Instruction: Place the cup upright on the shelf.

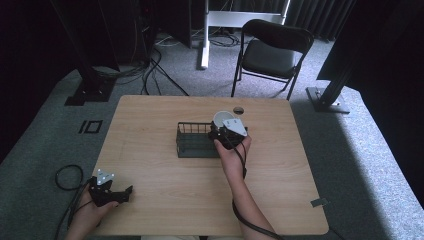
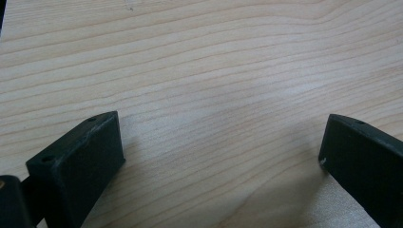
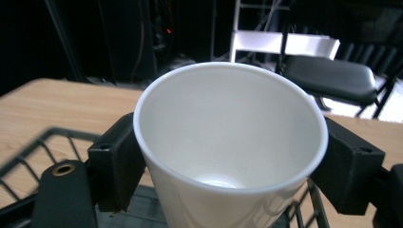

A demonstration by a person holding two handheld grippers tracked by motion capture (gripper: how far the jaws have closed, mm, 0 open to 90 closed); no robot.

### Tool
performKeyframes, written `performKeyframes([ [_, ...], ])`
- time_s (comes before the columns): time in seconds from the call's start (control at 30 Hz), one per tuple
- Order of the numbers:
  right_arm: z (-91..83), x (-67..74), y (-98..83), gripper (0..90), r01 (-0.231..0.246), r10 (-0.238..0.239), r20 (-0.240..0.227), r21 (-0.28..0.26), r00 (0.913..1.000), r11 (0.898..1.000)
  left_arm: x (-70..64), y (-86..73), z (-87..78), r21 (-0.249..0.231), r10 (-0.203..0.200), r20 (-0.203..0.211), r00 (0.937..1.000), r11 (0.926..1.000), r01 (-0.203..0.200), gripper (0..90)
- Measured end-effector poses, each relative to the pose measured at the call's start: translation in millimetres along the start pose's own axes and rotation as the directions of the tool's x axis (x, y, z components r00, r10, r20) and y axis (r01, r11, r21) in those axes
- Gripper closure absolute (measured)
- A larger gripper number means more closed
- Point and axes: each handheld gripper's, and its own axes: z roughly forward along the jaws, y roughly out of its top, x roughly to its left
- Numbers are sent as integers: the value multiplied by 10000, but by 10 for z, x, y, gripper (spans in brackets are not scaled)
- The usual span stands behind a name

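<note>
A: Right hand-held gripper [image 1: 223,131] status?

B: Clamped on a white paper cup [image 3: 228,142]. The right gripper view has one black jaw on each side of the cup wall, cup upright, mouth open, empty inside. In the high view the cup [image 1: 222,119] sits at the right end of the black wire basket [image 1: 192,145], over it or just inside; can't tell which from above.

A: Does the gripper view settle it?

B: Partly. Basket wires [image 3: 28,152] run below and to both sides of the cup, so it's above the basket's footprint. Whether the cup base touches the basket floor is hidden.

A: Left hand-held gripper?

B: Jaws apart, holding nothing. In the high view it [image 1: 111,192] rests at the near left corner of the counter [image 1: 160,200], close to the front edge. Its own view has bare wood grain [image 2: 214,95] between the jaws.

A: Room to move?

B: Wide open counter between the two grippers and right of the basket. Small round hole [image 1: 238,109] in the counter just behind the cup. Folding chair [image 1: 272,52] stands beyond the far edge.

A: Any labels?

B: No readable writing on cup or basket.
</note>
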Motion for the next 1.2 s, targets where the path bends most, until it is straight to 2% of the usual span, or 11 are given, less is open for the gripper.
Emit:
performKeyframes([
  [0.07,64,-1,-83,201,104,-110,191,315,9998,9994,0,0,0,-4,-4,4,10000,10000,4,12],
  [0.2,125,-4,-168,201,151,-164,224,590,9996,9981,0,0,0,-1,0,0,10000,10000,0,12],
  [0.63,155,-32,-184,199,-63,58,76,668,10000,9977,0,0,0,1,1,0,10000,10000,-1,12],
  [0.77,165,-52,-178,185,-28,43,-204,742,9998,9972,0,0,0,2,-2,0,10000,10000,2,12],
  [0.8,168,-66,-174,124,-207,237,-381,775,9990,9968,0,0,0,0,2,-1,10000,10000,-2,12],
  [1.2,81,-103,-180,122,-93,125,-642,493,9979,9987,0,0,0,-1,3,-1,10000,10000,-3,12],
])
